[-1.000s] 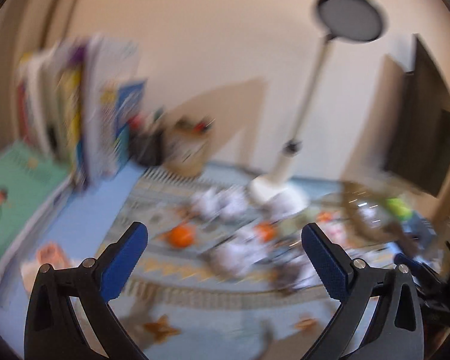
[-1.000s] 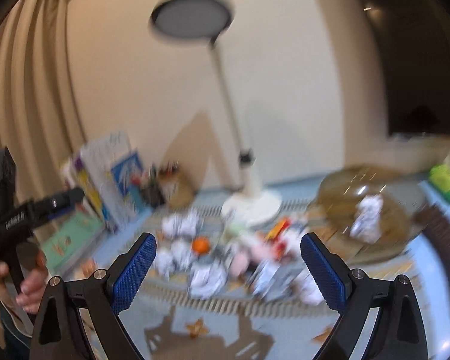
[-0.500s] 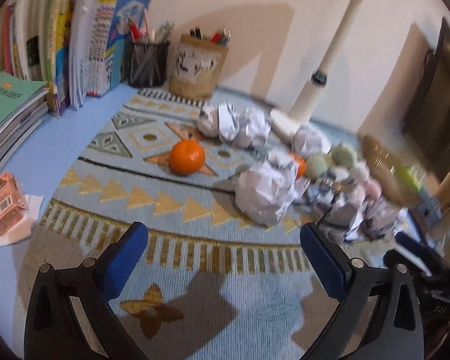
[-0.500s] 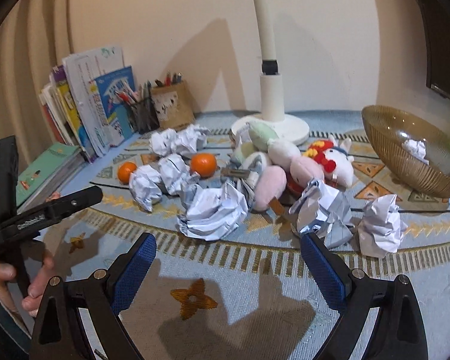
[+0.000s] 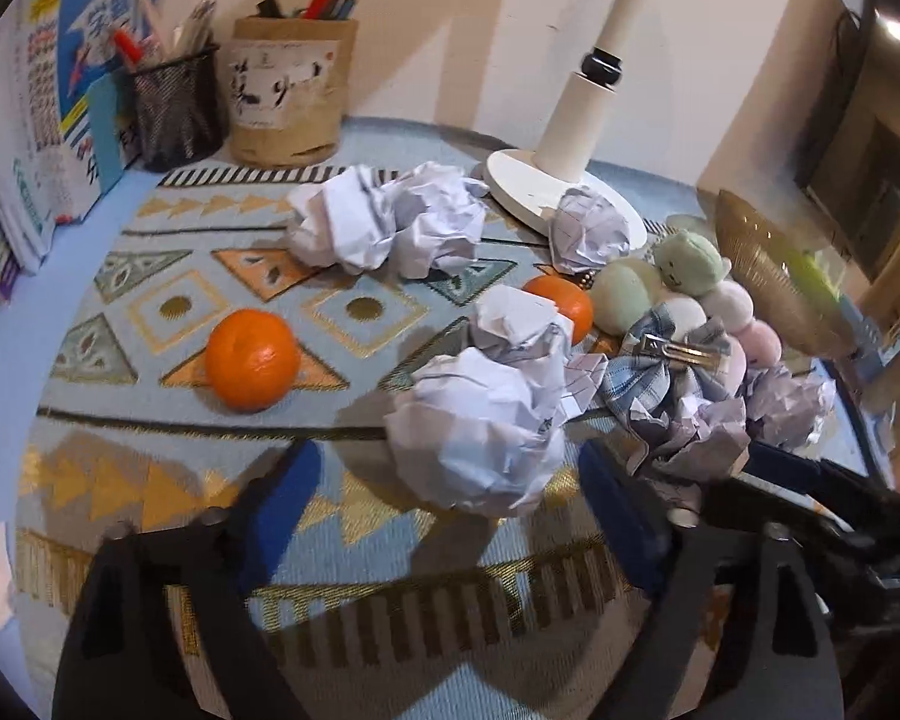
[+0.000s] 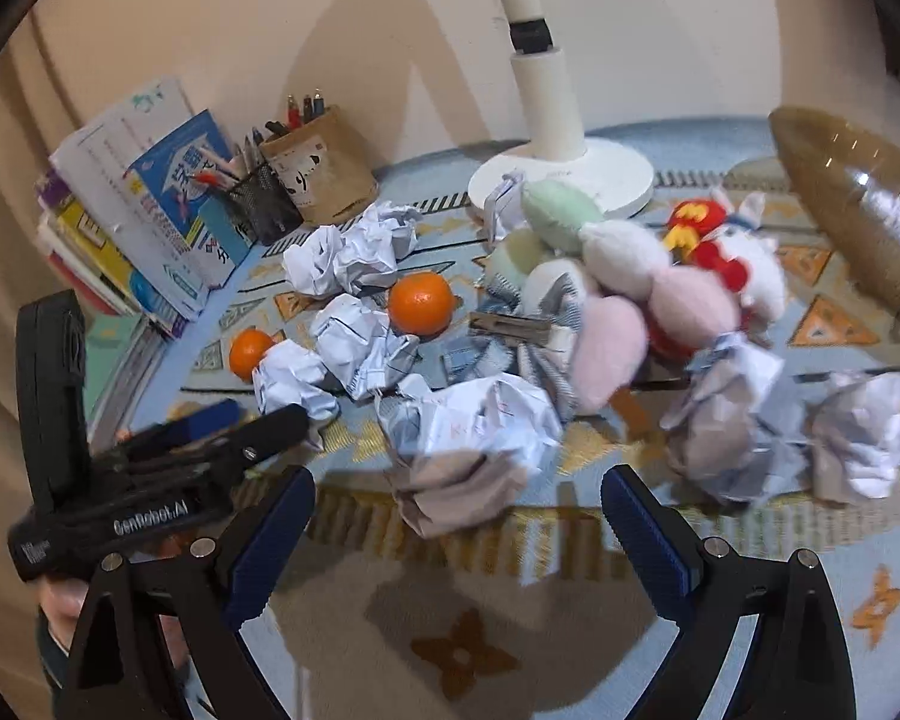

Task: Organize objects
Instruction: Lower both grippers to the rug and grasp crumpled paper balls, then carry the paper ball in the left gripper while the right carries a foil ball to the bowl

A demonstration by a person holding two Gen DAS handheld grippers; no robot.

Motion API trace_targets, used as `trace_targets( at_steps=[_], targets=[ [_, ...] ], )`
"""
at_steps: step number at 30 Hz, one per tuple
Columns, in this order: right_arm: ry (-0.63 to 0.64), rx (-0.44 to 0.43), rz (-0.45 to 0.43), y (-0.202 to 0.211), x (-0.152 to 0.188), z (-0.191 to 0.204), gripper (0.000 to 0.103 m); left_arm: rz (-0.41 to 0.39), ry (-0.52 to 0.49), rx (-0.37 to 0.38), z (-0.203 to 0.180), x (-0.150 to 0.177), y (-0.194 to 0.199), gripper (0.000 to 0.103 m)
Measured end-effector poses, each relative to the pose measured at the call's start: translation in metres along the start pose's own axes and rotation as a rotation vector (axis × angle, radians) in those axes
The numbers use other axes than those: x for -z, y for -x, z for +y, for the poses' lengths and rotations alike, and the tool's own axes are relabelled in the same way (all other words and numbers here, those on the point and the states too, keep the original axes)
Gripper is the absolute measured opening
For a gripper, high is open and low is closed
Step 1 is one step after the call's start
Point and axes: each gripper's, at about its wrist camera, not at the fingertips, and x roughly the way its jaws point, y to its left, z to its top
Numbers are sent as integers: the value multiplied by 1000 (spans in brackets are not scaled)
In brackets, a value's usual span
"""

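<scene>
My left gripper (image 5: 450, 516): jaws closing, blue pads either side of a paper ball (image 5: 480, 432) that sits between and just ahead of them; the pads do not press it yet, so I hold nothing.
My right gripper (image 6: 459, 531): jaws wide apart, nothing gripped; a crumpled sheet (image 6: 468, 438) lies just ahead of the gap.
Paper balls: scattered over the patterned rug (image 5: 168, 300); two together near the lamp base (image 5: 564, 192), one against that base, more to the right in the right view (image 6: 858, 438).
Oranges: one alone on the rug left of my left gripper's paper ball (image 5: 252, 357); a second (image 5: 561, 303) behind that ball, touching the soft toys.
Soft toys (image 6: 630, 288): a heap of pale green, white and pink plush in the middle of the rug, with a checked hair bow and its metal clip (image 5: 678, 354) resting on the near side.
Bowl (image 6: 852, 210): amber glass, at the right edge of the rug, some paper visible inside.
Back left: mesh pen cup (image 5: 177, 105) and brown pen pot (image 5: 288, 99) side by side, books (image 6: 150, 216) leaning beside them.
My left hand (image 6: 66, 600): seen low in the right view, wrapped on the left gripper's handle.
</scene>
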Motion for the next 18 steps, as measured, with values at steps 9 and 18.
trace_targets(
  at_steps=[9,18],
  targets=[
    [-42,-27,16,-9,3,-3,51,-69,-5,91,-14,19,38,41],
    [15,-85,-46,67,33,-19,52,-141,-53,187,-48,50,40,41]
  ],
)
